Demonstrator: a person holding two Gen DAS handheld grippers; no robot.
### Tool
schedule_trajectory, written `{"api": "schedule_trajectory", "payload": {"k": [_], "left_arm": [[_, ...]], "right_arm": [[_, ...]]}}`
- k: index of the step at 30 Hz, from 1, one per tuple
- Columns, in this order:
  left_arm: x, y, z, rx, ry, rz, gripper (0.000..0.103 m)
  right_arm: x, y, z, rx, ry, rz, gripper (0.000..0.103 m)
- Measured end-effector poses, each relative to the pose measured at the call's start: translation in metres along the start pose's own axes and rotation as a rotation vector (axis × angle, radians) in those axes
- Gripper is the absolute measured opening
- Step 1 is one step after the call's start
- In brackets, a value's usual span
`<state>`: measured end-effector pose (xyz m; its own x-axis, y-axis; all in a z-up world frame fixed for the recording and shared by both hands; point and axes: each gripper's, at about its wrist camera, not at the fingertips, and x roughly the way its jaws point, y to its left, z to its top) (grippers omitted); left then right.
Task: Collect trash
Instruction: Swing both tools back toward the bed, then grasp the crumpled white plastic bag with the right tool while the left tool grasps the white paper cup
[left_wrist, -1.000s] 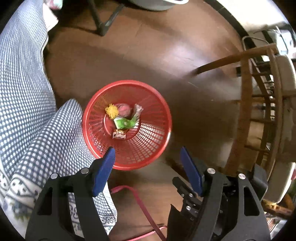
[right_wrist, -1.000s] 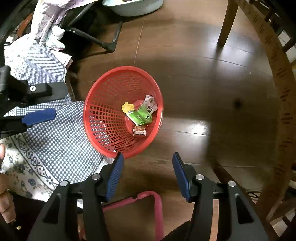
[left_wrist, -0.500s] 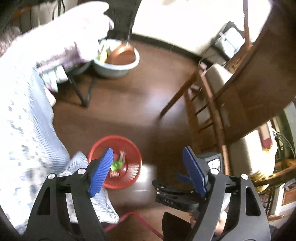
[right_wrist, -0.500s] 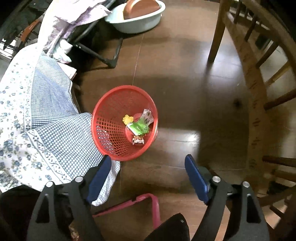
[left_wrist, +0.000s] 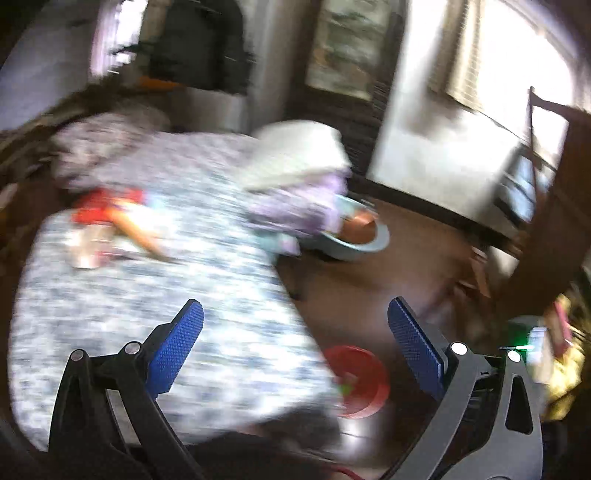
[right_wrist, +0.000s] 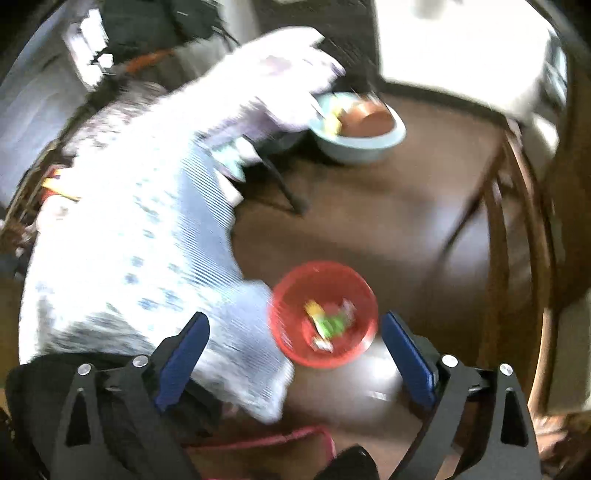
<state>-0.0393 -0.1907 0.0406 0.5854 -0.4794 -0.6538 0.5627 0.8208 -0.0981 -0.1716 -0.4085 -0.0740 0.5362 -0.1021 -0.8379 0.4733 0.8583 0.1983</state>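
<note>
Both the left gripper (left_wrist: 295, 332) and the right gripper (right_wrist: 295, 338) are having fingers spread wide, just opening, nothing between them. The red basket (right_wrist: 324, 314) is standing on the floor (right_wrist: 406, 221) beside the bed (left_wrist: 166, 295), wrappers (right_wrist: 327, 325) lying inside, probably for easy dropping.

Both views are heavily smeared by motion blur; only the black claw frames with blue pads at the near edge stay sharp. Daylight from the far right window (left_wrist: 513, 62) blows out to white, and the blue-and-white patterned cloth (right_wrist: 147, 229) glares. Fisheye curvature bends edges; corners fall dark.
</note>
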Motion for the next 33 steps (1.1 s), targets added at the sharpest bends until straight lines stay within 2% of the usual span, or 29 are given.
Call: {"api": "schedule_trajectory", "payload": {"k": [2,4,6,7,10,12,16,18,21,25,28,30,33], "left_arm": [[-0.006,0.037,0.003,-0.04,-0.019,0.104,0.096],[-0.016,0.078,0.005,-0.1,-0.042,0.17,0.096],[-0.023,0.128,0.008,-0.175,-0.058,0.273,0.096],[-0.025,0.141,0.01,-0.192,-0.063,0.303,0.096],[-0.025,0.199,0.029,-0.277,-0.079,0.439,0.096],[-0.02,0.224,0.042,-0.32,-0.076,0.48,0.096],[0.0,0.267,0.052,-0.405,-0.058,0.511,0.096],[0.01,0.283,0.041,-0.446,-0.059,0.498,0.096],[0.024,0.303,0.032,-0.478,0.001,0.475,0.096],[0.016,0.314,0.03,-0.471,-0.028,0.517,0.096],[0.018,0.318,0.03,-0.488,-0.025,0.501,0.096],[0.017,0.322,0.029,-0.51,-0.017,0.475,0.096],[0.016,0.323,0.029,-0.521,-0.014,0.476,0.096]], "right_arm": [[-0.01,0.034,0.012,-0.056,-0.033,0.028,0.094],[-0.016,0.067,0.021,-0.11,-0.054,0.064,0.095],[-0.019,0.103,0.03,-0.167,-0.07,0.103,0.095],[-0.02,0.122,0.037,-0.196,-0.082,0.12,0.095],[-0.012,0.179,0.06,-0.269,-0.107,0.181,0.097],[0.0,0.21,0.074,-0.303,-0.123,0.206,0.097],[0.03,0.262,0.106,-0.335,-0.145,0.207,0.097],[0.049,0.282,0.121,-0.355,-0.162,0.175,0.097],[0.088,0.306,0.138,-0.399,-0.141,0.127,0.097],[0.116,0.308,0.151,-0.355,-0.132,0.129,0.096],[0.123,0.301,0.159,-0.314,-0.147,0.116,0.095],[0.133,0.299,0.165,-0.28,-0.108,0.146,0.091],[0.149,0.302,0.164,-0.272,-0.061,0.177,0.089]]}}
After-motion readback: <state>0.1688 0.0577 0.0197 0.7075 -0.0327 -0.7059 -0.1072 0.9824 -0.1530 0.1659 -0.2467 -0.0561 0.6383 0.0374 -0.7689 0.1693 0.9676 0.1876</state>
